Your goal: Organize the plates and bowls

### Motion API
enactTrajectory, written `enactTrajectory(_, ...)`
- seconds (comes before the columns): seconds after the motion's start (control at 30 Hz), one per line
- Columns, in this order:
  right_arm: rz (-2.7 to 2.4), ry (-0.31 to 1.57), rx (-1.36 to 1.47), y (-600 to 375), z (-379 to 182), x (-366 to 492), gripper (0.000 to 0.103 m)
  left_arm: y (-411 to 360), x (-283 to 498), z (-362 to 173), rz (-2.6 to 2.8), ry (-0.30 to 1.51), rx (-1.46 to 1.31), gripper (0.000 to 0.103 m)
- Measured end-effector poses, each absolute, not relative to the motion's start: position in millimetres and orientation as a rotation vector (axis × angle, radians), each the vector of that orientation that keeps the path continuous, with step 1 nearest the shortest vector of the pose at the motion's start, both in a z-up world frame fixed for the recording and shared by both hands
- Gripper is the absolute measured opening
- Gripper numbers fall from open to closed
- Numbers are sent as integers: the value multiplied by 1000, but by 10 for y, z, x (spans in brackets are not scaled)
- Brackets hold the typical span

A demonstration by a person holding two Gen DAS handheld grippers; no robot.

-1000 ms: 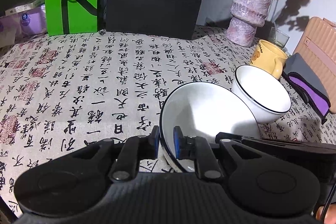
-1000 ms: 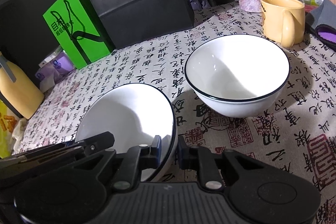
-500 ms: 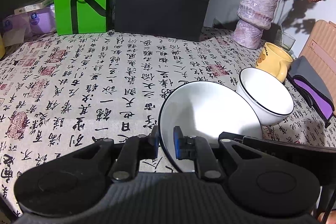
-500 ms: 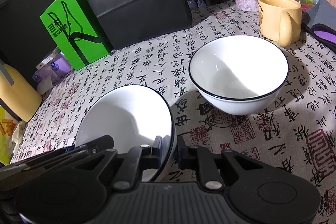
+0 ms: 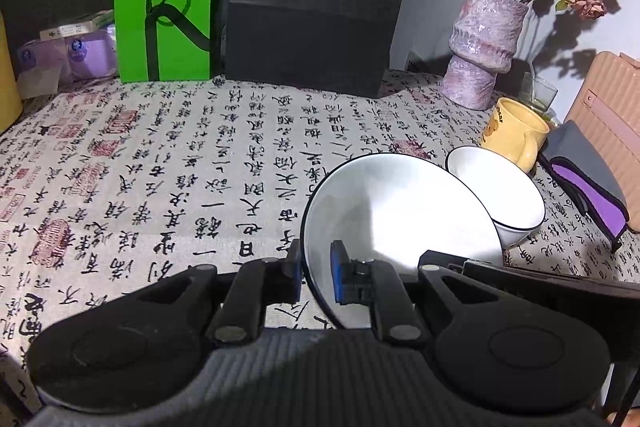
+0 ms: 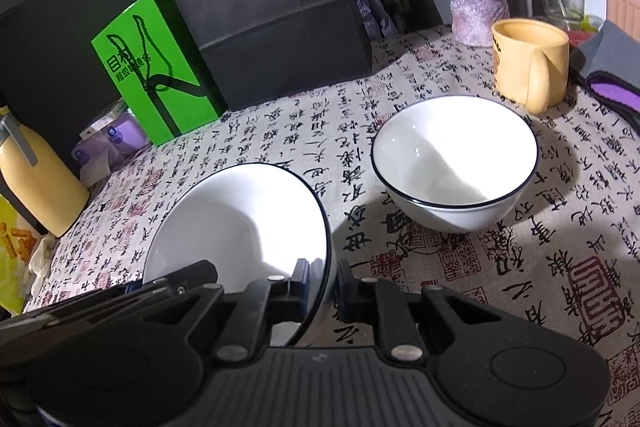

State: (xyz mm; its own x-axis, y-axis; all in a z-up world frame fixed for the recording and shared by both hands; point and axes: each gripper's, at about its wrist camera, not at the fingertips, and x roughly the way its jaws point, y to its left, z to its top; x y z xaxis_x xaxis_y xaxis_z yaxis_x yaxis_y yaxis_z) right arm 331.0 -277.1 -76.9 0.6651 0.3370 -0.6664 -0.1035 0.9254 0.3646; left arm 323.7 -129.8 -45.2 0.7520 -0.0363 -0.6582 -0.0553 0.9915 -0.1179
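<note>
Calligraphy-printed cloth covered the surface (image 5: 168, 163), with a green paper bag (image 5: 164, 3), a black paper bag (image 6: 260, 7), a purple vase (image 5: 484, 47) and a yellow mug (image 6: 528, 63) along its far side. The left gripper (image 5: 316, 271) and the right gripper (image 6: 323, 285) each had their jaws clenched on opposite rims of one white bowl (image 6: 244, 227), tilted and apparently clear of the cloth. A second white bowl (image 6: 456, 163) sat upright just beside it, near the mug. To nest them well, the held bowl should probably be levelled, centred over the other, and lowered gently before either grip loosens. The held bowl's underside was hidden, so its clearance was uncertain.
</note>
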Motion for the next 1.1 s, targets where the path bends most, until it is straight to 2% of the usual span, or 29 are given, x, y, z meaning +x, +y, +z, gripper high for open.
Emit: enactTrajectory(1.1, 272, 718, 261, -2600, -407, 2897, 14, -1214, 2776, -123, 55, 637, -143, 14)
